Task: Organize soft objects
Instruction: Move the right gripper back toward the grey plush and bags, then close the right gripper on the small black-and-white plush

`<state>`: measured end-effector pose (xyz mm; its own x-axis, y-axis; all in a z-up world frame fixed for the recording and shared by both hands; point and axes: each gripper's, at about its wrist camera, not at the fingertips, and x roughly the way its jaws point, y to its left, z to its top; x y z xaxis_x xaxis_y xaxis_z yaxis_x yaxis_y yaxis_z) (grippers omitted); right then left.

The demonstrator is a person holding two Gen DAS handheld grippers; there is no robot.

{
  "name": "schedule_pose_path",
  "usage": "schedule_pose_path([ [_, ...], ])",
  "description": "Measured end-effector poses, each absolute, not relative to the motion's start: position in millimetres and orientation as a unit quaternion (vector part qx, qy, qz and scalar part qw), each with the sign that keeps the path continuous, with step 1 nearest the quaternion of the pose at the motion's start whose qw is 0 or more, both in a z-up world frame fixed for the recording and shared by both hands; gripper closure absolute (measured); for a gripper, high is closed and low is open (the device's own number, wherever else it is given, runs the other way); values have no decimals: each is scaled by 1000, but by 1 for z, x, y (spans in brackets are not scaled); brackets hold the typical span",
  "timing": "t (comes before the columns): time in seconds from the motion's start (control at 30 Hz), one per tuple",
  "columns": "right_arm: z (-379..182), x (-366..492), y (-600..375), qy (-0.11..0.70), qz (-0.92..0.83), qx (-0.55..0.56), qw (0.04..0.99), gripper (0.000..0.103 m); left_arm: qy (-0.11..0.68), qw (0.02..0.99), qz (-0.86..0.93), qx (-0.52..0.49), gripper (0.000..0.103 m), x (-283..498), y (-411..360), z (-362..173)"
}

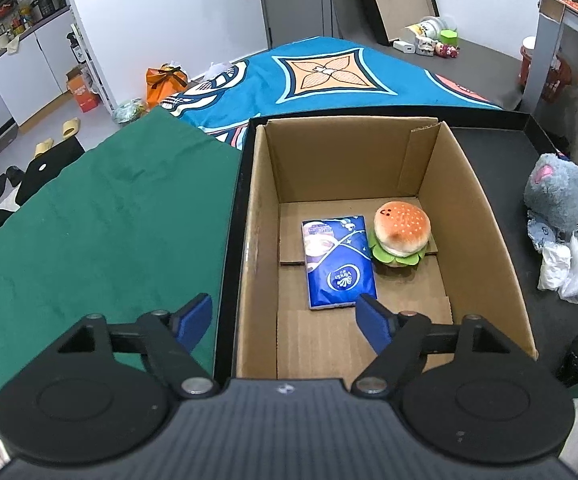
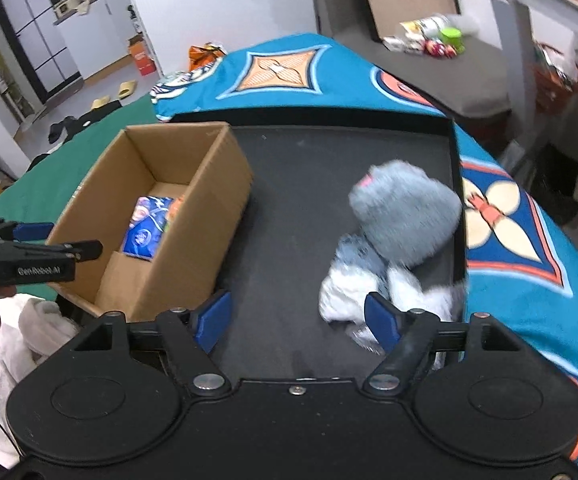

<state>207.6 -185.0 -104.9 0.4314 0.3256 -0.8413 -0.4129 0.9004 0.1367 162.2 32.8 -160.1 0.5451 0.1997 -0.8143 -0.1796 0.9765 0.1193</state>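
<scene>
Grey plush toy (image 2: 407,216) on black tray (image 2: 289,184); cardboard box (image 2: 217,184) beside.

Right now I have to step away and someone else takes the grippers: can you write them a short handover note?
Left gripper: open, empty, over the cardboard box.
Right gripper: open, empty, over the black tray, near the white bags.
Done: tissue pack and burger toy lie in the box.
Left: grey plush toy and the white bags, both on the tray beside the box.

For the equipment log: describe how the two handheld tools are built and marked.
Both tools, left tool and right tool, have black bodies, round pivot discs, silver bolts, linkage arms and blue fingers. White "GenRobot.AI" lettering marks the left tool's side in the right wrist view.
</scene>
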Motion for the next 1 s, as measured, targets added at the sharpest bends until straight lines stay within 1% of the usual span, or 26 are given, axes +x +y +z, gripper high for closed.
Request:
schedule_pose_path([
  [0.33, -126, 202, -215, 527, 182, -13, 830, 27, 473, 872, 121, 23, 21, 169, 32, -162],
  [0.53, -141, 197, -224, 549, 167, 0, 819, 23, 480, 868, 119, 38, 20, 171, 25, -165],
  [0.73, -159, 194, -235, 575, 151, 27, 804, 23, 486, 865, 118, 49, 20, 174, 19, -168],
  [1.0, -177, 190, -238, 596, 141, 27, 790, 25, 492, 862, 111, 56, 20, 178, 9, -171],
])
